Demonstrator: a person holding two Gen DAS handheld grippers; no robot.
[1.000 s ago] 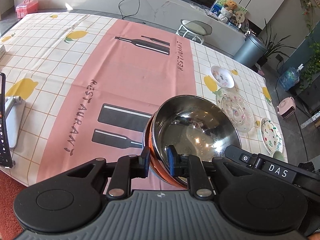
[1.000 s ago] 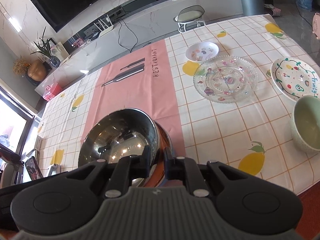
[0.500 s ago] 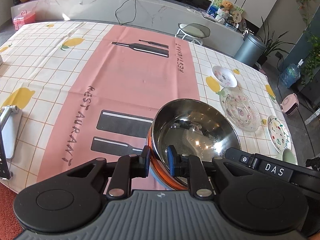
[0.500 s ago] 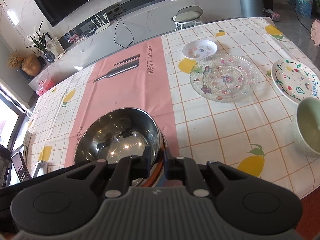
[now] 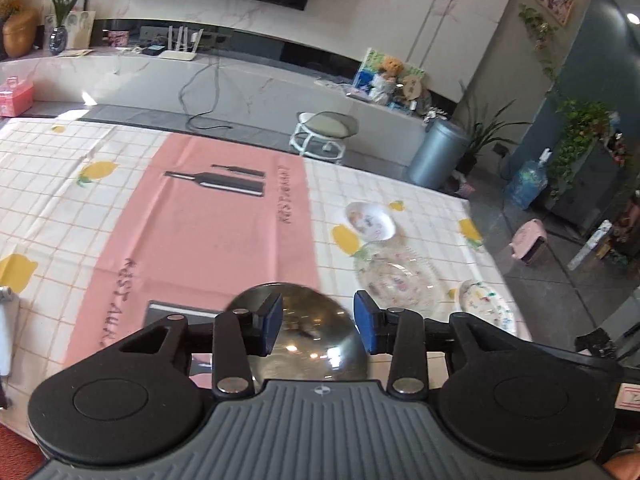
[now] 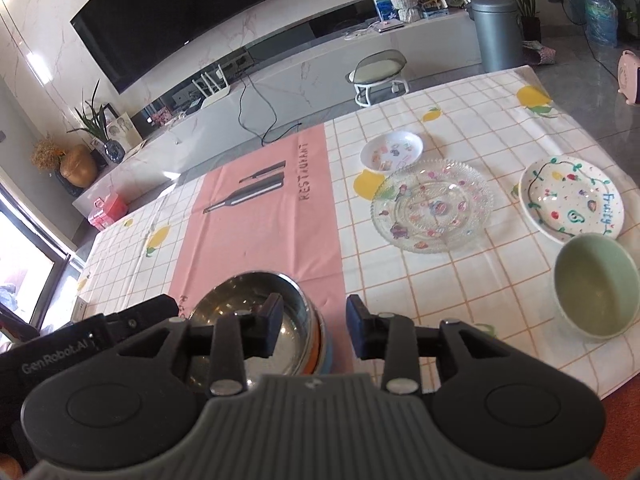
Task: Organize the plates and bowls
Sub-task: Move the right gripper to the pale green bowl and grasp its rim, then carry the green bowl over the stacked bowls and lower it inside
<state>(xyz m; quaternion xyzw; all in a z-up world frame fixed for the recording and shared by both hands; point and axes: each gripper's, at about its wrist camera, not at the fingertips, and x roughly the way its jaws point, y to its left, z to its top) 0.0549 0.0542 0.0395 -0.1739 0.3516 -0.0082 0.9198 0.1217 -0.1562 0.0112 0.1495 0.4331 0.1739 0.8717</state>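
**Left wrist and right wrist: both grippers let go of the steel bowl**

Left wrist view: the left gripper (image 5: 316, 326) has just come off the steel bowl (image 5: 298, 338). A moment ago its blue pads pinched the bowl's near rim; now the jaws are opening, standing apart above the bowl with no pad pressing on it. The bowl sits near the table's (image 5: 208, 240) near edge, on the pink strip of the cloth. Toward the right edge lie the small white dish (image 5: 370, 222), the glass plate (image 5: 398, 282) and the painted plate (image 5: 486, 312).

Right wrist view: the right gripper (image 6: 314, 330) has released as well. Its jaws are opening; the left pad hangs over the bowl's (image 6: 256, 312) inside and the right pad over bare cloth, neither gripping the rim. The bowl rests on an orange and a blue piece stacked under it, so this placement looks finished. Still loose toward the right edge are the dish (image 6: 392, 150), glass plate (image 6: 432, 204), painted plate (image 6: 572, 200) and green bowl (image 6: 596, 292), which probably come next.
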